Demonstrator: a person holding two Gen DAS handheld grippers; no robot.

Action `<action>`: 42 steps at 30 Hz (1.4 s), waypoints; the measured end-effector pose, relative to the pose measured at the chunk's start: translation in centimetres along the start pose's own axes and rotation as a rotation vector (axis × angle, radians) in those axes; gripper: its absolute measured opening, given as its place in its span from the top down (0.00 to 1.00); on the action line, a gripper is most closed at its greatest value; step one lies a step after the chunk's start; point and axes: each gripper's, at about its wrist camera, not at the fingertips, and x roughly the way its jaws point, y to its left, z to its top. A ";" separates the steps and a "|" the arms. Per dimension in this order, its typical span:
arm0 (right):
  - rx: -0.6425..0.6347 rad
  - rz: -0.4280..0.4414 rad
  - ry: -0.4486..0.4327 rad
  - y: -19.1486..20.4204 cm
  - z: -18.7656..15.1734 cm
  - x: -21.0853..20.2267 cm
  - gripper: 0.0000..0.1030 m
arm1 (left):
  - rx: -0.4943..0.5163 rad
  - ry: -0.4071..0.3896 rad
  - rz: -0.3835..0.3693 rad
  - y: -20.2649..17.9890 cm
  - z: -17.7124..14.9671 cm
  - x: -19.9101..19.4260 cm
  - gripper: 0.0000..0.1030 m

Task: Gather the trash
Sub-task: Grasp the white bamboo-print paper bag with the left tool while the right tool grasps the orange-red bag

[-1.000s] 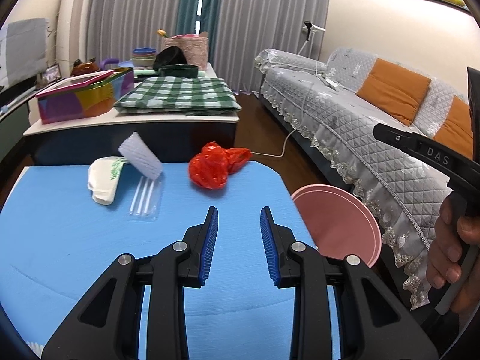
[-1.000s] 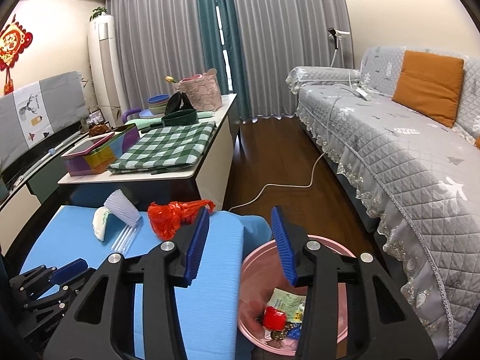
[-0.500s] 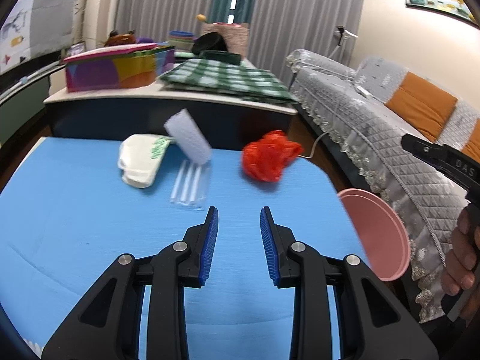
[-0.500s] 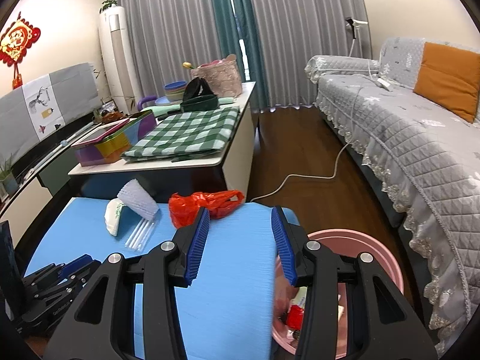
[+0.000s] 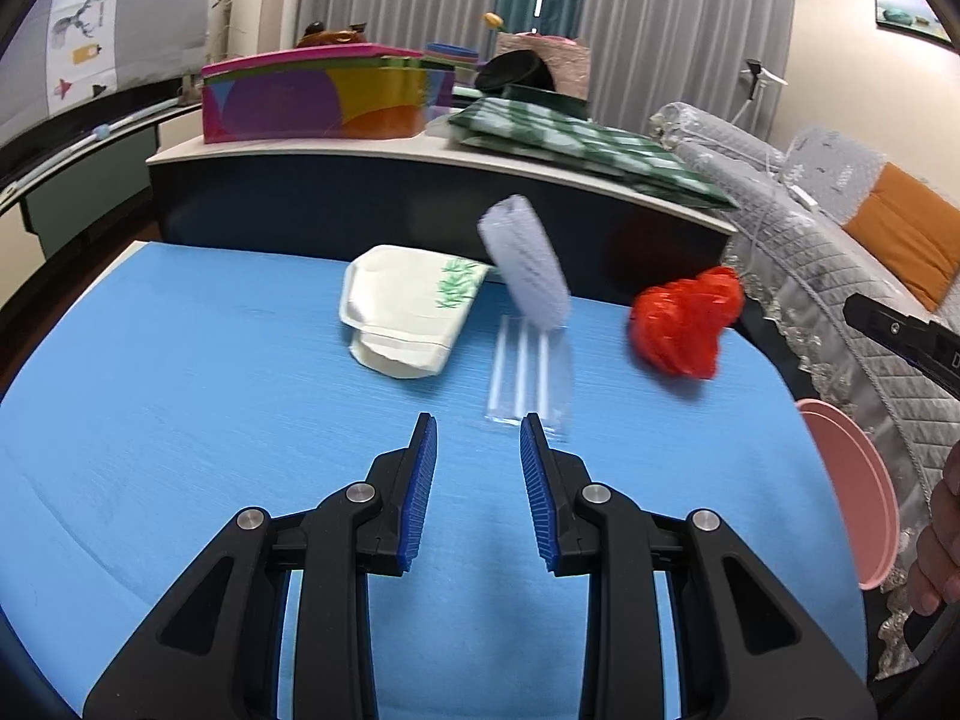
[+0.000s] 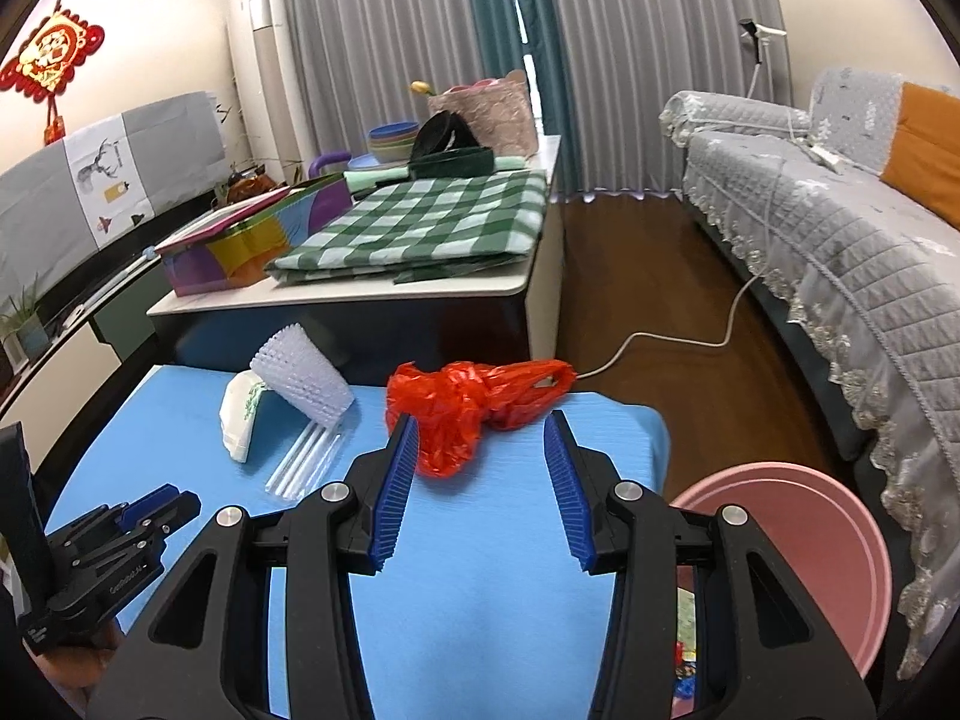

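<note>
On the blue table (image 5: pixel 180 420) lie a crumpled red plastic bag (image 5: pixel 684 324) (image 6: pixel 468 408), a clear packet of straws (image 5: pixel 525 372) (image 6: pixel 306 459), a tilted clear bumpy plastic cup (image 5: pixel 528 270) (image 6: pixel 303 384) and a white paper pouch with a green print (image 5: pixel 408 312) (image 6: pixel 240 414). My left gripper (image 5: pixel 477 450) is open and empty, just short of the straw packet. My right gripper (image 6: pixel 480 456) is open and empty, its jaws on either side of the red bag's near end. A pink bin (image 6: pixel 798 540) (image 5: pixel 852 492) stands beside the table's right edge, with trash inside.
A white side table (image 6: pixel 360 300) behind holds a green checked cloth (image 6: pixel 420 222), a colourful box (image 5: pixel 318 96), bowls and a basket. A grey sofa (image 6: pixel 840 228) with orange cushions runs along the right. A white cable (image 6: pixel 678 336) lies on the wooden floor.
My left gripper swung left and forward, toward the straw packet and pouch. My right gripper moved from over the pink bin toward the red bag. Both stayed open.
</note>
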 end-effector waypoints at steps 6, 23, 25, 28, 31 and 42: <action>0.013 0.018 0.022 0.3 -0.2 2.8 0.38 | -0.014 0.002 0.029 0.8 0.8 1.8 0.72; 0.059 0.018 0.134 1.3 -0.4 10.6 0.26 | 0.024 0.045 0.158 0.7 4.3 7.5 0.44; 0.062 0.017 0.142 1.3 -0.4 11.1 0.30 | 0.008 0.058 0.161 0.9 4.7 8.1 0.44; 0.053 0.019 0.151 1.4 -0.4 11.4 0.41 | 0.024 0.072 0.166 0.8 5.0 8.5 0.49; 0.059 0.024 0.158 1.1 -0.4 11.3 0.59 | 0.021 0.078 0.160 0.9 5.0 8.4 0.66; 0.040 0.049 0.112 1.7 -0.1 7.3 0.82 | -0.020 0.031 0.179 2.2 4.6 3.7 0.92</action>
